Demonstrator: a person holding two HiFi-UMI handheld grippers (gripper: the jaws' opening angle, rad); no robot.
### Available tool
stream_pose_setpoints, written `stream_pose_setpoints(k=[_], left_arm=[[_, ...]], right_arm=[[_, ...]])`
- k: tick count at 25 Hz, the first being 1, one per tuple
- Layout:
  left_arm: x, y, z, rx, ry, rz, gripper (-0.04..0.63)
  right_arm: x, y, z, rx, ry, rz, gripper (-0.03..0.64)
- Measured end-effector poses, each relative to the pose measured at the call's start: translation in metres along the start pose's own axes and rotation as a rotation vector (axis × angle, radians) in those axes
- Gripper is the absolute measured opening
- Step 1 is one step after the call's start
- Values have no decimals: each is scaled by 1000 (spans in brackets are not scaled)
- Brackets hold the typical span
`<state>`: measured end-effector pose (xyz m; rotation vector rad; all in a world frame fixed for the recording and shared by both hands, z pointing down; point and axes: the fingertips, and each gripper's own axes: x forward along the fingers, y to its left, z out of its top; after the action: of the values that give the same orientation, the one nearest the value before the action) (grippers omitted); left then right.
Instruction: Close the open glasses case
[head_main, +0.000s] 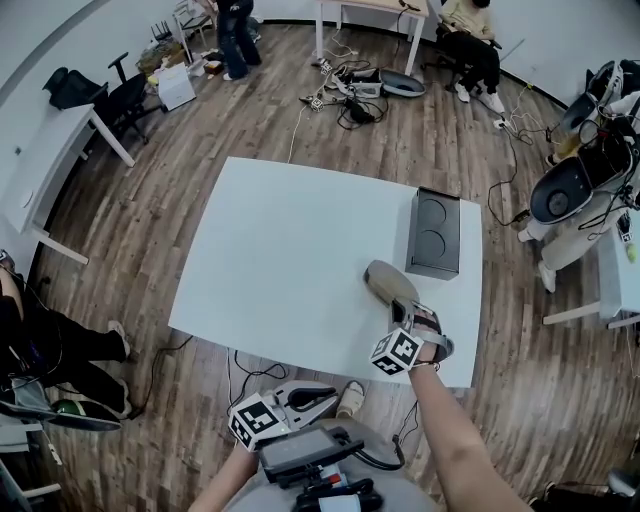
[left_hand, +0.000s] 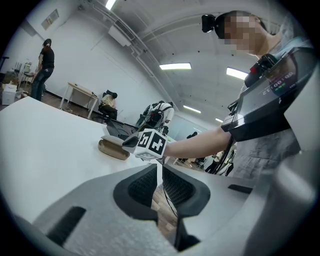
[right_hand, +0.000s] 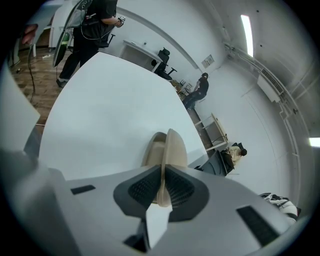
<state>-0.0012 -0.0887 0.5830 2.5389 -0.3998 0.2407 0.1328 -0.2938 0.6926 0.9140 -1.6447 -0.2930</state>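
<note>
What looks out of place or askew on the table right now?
Nothing is spilled or damaged. The only oddity is the glasses case: its lid stands raised, its edge pinched in the right gripper, so it is not yet closed. The dark box lies apart from it.

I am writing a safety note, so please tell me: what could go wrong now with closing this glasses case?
1. The right tongs pinch only the thin lid edge of the glasses case, so the lid may slip out.
2. The left tongs are shut and away from the case, so nothing steadies its base. On the smooth white table it might slide or tip instead of closing.
</note>
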Motion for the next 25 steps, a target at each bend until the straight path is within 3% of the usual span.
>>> stream_pose_setpoints(k=[25], left_arm=[[-30,8,-19,-33,8,42,26]], right_arm=[[12,35,-1,-118,50,-16,37]])
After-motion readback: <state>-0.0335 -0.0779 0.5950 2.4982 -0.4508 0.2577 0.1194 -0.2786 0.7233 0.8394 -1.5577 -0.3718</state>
